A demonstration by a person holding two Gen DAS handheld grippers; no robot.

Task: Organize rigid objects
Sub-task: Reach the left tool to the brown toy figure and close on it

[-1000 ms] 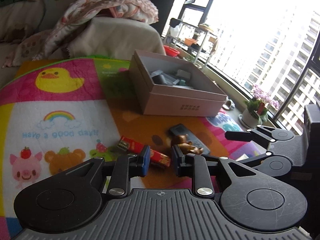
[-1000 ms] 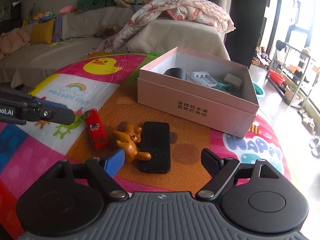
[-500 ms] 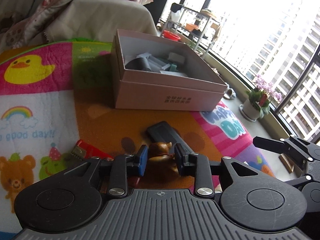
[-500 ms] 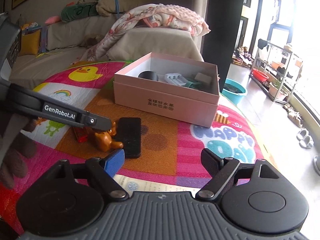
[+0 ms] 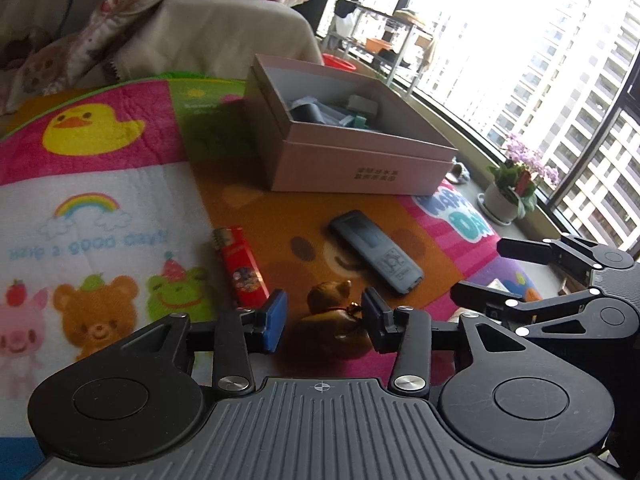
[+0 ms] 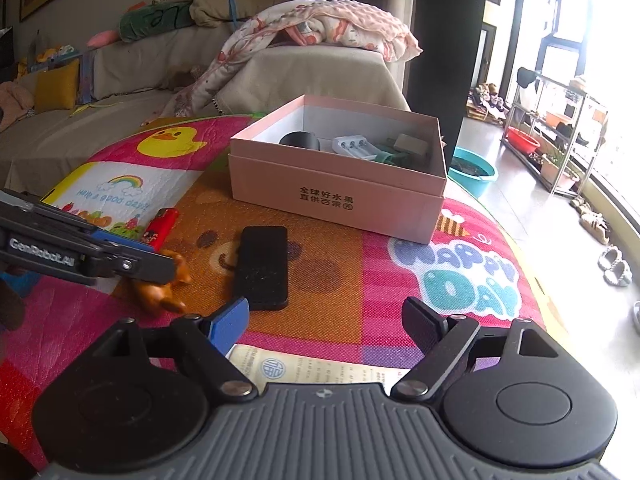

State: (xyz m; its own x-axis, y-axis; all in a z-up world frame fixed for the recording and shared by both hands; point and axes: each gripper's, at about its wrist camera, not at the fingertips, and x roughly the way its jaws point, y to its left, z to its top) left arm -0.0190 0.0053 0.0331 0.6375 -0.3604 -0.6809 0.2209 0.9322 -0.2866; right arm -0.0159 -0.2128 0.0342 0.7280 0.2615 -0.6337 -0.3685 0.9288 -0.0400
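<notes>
Right gripper is wide open w/ nothing in it, over the mat. A paper lies just under it. Black phone lies flat on the mat. Left gripper comes in from the left, w/ its tips at the brown toy dog. Red lighter is just behind it. Pink box w/ stuff inside sits farther back.

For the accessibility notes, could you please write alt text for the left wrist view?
The open left gripper straddles a small brown animal figurine on a colourful play mat, its pads not visibly touching it. A red lighter and a dark remote lie just beyond, before an open pink box holding small items. The right gripper shows at right.
</notes>
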